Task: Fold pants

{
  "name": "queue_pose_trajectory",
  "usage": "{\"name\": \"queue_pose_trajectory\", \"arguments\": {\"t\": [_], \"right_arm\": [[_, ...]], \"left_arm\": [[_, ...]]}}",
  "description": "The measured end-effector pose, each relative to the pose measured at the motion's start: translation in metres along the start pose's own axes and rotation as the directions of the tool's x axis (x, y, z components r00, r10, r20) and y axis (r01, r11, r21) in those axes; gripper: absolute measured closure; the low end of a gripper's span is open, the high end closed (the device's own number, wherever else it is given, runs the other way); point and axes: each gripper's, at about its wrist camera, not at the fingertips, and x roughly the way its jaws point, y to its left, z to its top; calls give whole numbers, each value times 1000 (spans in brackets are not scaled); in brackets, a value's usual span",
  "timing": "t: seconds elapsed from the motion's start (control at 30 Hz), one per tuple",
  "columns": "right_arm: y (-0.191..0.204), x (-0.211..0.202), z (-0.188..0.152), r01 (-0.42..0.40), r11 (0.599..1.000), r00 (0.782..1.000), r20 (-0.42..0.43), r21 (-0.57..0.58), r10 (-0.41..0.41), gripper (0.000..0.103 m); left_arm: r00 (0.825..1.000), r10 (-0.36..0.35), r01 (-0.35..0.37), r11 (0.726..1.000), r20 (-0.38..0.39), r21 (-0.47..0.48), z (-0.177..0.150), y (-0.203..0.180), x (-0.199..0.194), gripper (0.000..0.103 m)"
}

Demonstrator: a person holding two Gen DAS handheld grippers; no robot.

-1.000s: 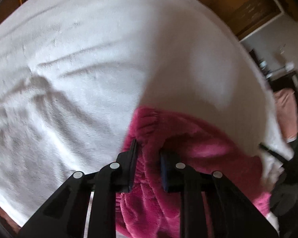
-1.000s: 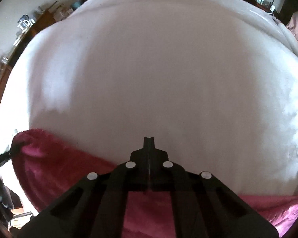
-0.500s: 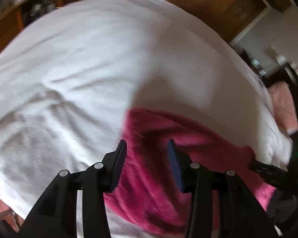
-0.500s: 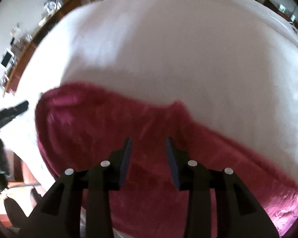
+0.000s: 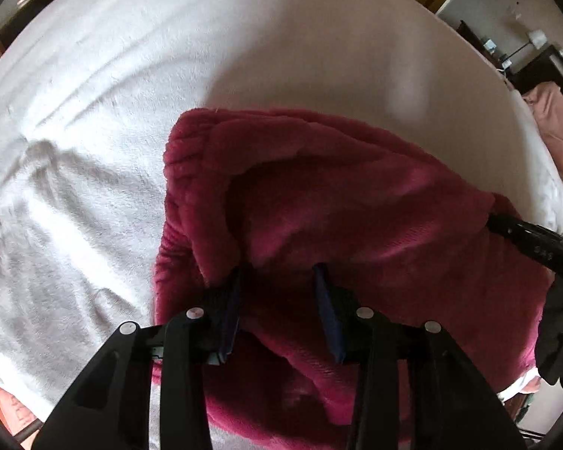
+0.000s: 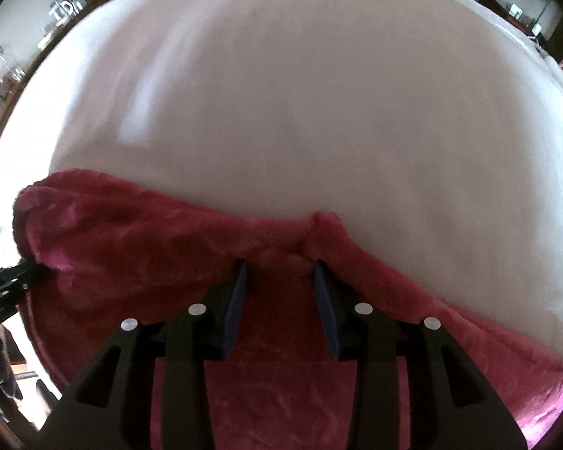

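With both sets of jaws spread and gripping nothing, the fold looks laid and awaits tidying. Left hand-held gripper (image 5: 279,296): open, fleece lying between its fingers, none pinched. Right hand-held gripper (image 6: 279,292): open likewise, over the pants (image 5: 337,206), which lie directly under and ahead of both, doubled on the bed (image 5: 94,150). Advice: withdraw straight back so pads don't drag pile; regrip at corners, align edges before next fold. Count: 2 grippers, 1 pants, 1 bed; beyond, approx. 1 pink cloth (image 5: 555,120) far right.
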Motion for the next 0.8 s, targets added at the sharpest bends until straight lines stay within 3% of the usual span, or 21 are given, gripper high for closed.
{"name": "queue_pose_trajectory", "arguments": {"t": [0.17,0.3,0.5,0.63,0.8], "right_arm": [[-15,-41,-25,-48,999,997,67,-17,49,64],[-49,-65,-64,-35,999,996,86,19,34,60],[-144,-88,-132,111,982,992,49,154,-119,60],[-220,-98,-166,184,934,980,12,306,-197,60],[-274,-95,-178,164,914,984,-2,372,-176,60]], "left_arm": [[999,23,-22,1000,35,-17,-8,-21,-24,62],[996,48,-50,998,75,35,-25,-55,-42,61],[998,9,-20,984,61,180,-52,-157,-33,59],[999,-30,25,964,13,264,-74,-221,-12,59],[998,-51,60,927,-32,371,-90,-294,19,53]]}}
